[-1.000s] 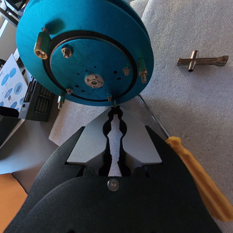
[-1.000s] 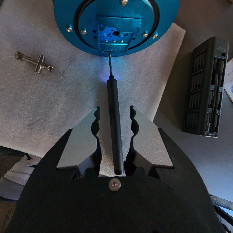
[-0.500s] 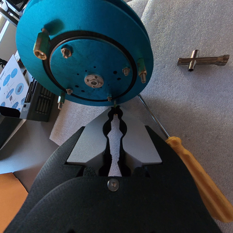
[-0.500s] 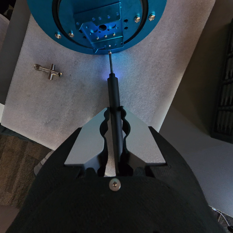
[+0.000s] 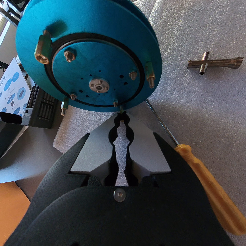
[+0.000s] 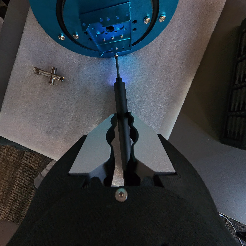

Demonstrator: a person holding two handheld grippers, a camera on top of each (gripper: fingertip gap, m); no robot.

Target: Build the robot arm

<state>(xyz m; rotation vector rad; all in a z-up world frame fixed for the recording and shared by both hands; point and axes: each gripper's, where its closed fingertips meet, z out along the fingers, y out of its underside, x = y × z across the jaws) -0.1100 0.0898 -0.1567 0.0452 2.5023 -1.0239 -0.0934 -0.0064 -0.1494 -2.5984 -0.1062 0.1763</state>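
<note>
The left gripper (image 5: 122, 115) has its fingers closed on a small brass post (image 5: 122, 117) that sticks out from the lower rim of a blue disc (image 5: 85, 40); the post sits right at the fingertips, and the wavy gap behind them is empty, with only the white foam pad (image 5: 199, 106) showing through. The disc rises tilted straight ahead of the fingers, its face studded with more brass posts and a silver hub at the centre. Just to the right of this gripper a yellow-handled screwdriver (image 5: 213, 193) lies on the pad, its metal shaft running under the disc's edge. Farther right, well apart, lies a metal cross-shaped wrench (image 5: 213, 64). To the left, off the pad, stands a dark bit case (image 5: 40, 113) with a printed sheet (image 5: 12, 90) beside it. The right gripper (image 6: 122, 114) has its fingers clamped on a slim black screwdriver (image 6: 120, 98), which runs between them from near the palm out past the tips. Its thin bit reaches forward to a small screw (image 6: 116, 55) at the lower edge of the blue disc (image 6: 43, 26), below a blue metal bracket (image 6: 109, 29). A bluish glow marks the pad around the tool's nose. The cross-shaped wrench (image 6: 49, 75) lies off to the left, and the dark bit case (image 6: 235, 106) stands at the far right.
</note>
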